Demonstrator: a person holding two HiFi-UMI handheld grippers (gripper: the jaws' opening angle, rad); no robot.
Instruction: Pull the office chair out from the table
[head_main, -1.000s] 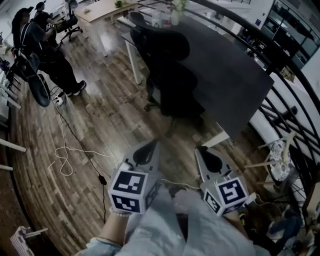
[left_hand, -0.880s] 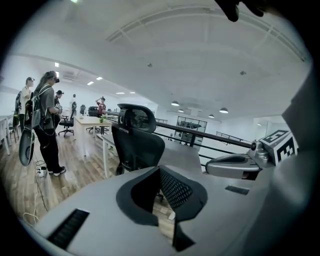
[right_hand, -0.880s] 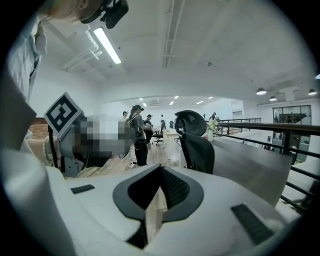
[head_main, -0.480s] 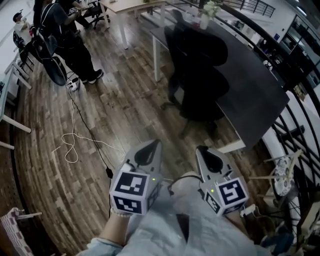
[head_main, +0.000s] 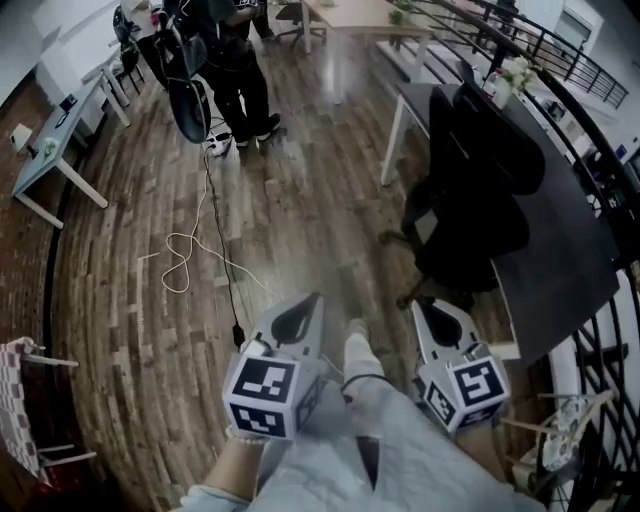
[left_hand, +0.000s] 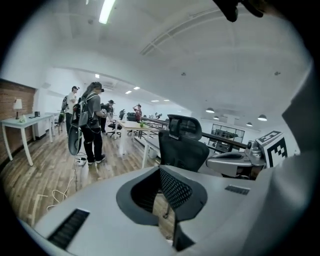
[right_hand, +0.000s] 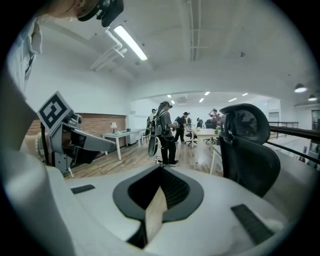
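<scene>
Head view, left gripper (head_main: 312, 300), right gripper (head_main: 422, 305), parallel, closed

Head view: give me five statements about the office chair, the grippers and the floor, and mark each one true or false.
1. The office chair stands at the dark table. True.
2. The left gripper grips the chair's back. False: its jaws are shut on nothing, and it is well short of the chair.
3. The right gripper is shut and empty. True.
4. A white cable lies on the table. False: it lies looped on the wooden floor.
5. Nobody else is in the room. False: a person stands at the far end of the floor.
</scene>
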